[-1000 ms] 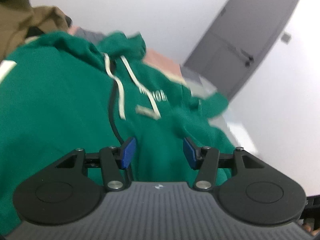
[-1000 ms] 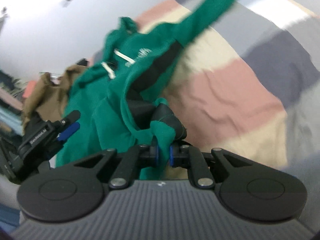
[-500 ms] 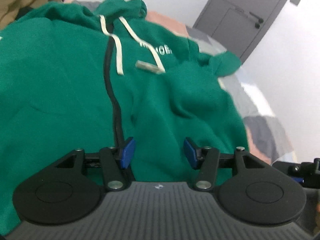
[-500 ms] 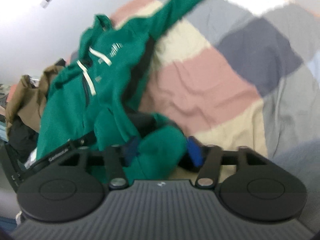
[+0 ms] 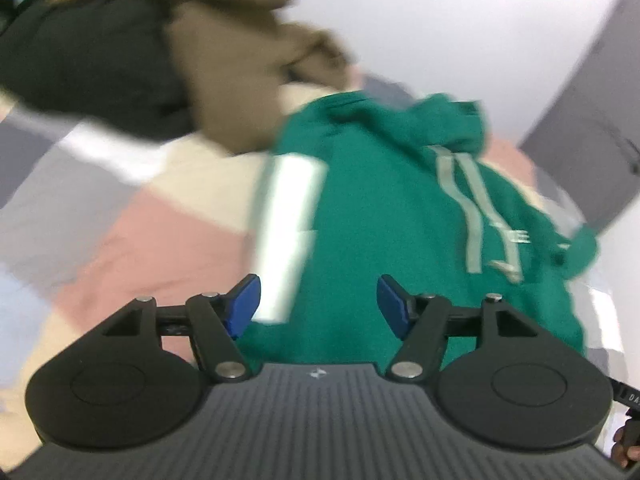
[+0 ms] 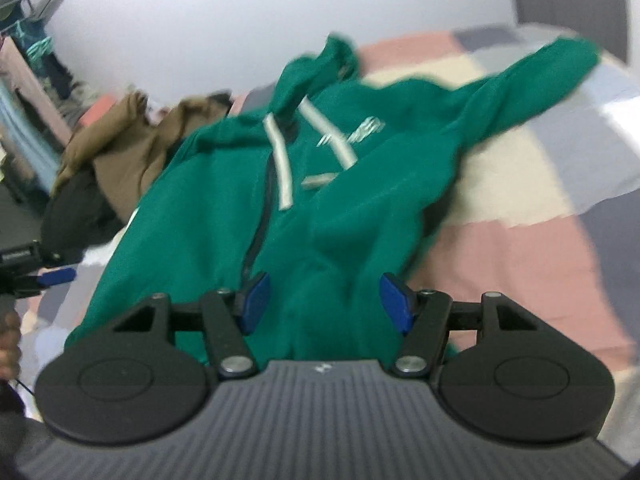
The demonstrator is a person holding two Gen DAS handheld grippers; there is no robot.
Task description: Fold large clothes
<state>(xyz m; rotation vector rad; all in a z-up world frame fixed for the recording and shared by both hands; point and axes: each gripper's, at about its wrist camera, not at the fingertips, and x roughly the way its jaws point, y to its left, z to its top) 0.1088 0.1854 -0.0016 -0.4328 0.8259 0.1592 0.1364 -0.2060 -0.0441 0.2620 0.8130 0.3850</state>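
Note:
A green zip hoodie [image 6: 304, 184] with pale drawstrings lies front up on a checked bedspread [image 6: 520, 240], one sleeve [image 6: 532, 80] stretched out to the far right. My right gripper [image 6: 326, 300] hovers over its lower front, jaws apart, nothing pinched between the blue pads. In the left wrist view the hoodie [image 5: 400, 216] shows a white stripe [image 5: 288, 220] along its near side. My left gripper [image 5: 318, 306] hangs above that edge with its jaws opening and nothing gripped. The left gripper [image 6: 40, 276] also shows at the left edge of the right wrist view.
A heap of brown and black clothes [image 5: 160, 60] lies beyond the hoodie, at the bed's far side [image 6: 120, 160]. A grey door [image 5: 592, 140] stands behind in a white wall. A person's hand [image 6: 8, 344] holds the left gripper's handle.
The right gripper has let go of the green fabric it pinched and now stands open. The left gripper swung left, bringing the hoodie's striped edge and the brown heap into view, and opened wider.

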